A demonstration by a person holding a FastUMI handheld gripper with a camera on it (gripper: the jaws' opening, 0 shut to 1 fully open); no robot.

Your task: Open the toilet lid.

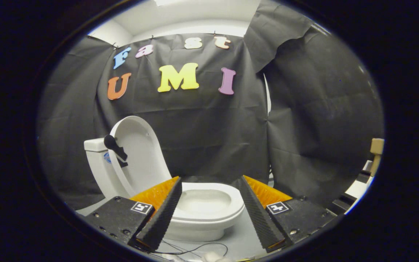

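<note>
A small white toilet [209,211] stands on the pale floor just beyond my fingers. Its lid [138,156] is raised upright, leaning back against the white tank [96,160]. A dark flush handle [115,147] sticks out beside the lid. The seat and bowl lie bare, seen through the gap between my fingers. My gripper [209,187] is open, fingers spread wide on either side of the bowl, holding nothing and touching nothing.
Black cloth hangs close behind and around the toilet. At the far right are pale boxes and a tan block [376,149]. Thin dark cables [195,249] lie on the floor under the fingers.
</note>
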